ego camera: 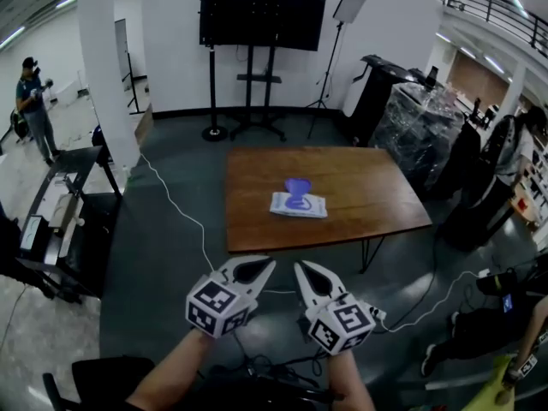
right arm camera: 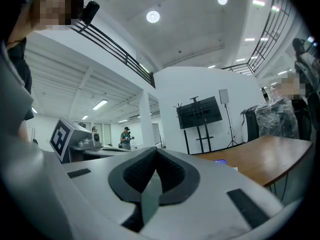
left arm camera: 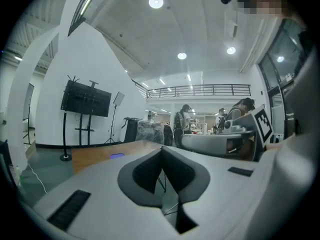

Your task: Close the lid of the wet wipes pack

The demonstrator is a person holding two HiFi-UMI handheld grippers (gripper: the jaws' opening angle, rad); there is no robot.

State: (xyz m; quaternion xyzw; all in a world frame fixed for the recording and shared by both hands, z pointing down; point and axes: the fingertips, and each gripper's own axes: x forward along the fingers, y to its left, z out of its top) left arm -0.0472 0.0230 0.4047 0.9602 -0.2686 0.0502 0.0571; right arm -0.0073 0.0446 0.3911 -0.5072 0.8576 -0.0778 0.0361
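The wet wipes pack lies flat in the middle of the brown table, white, with its purple lid standing open at the far side. Both grippers hang side by side in front of the table's near edge, well short of the pack. In the head view the left gripper and the right gripper each have their jaws together, holding nothing. The lid shows as a small purple spot in the left gripper view and again as a purple spot in the right gripper view.
A TV on a stand is behind the table, wrapped equipment at its far right. A person stands right of the table, another far left. A white cable crosses the floor; a desk is at left.
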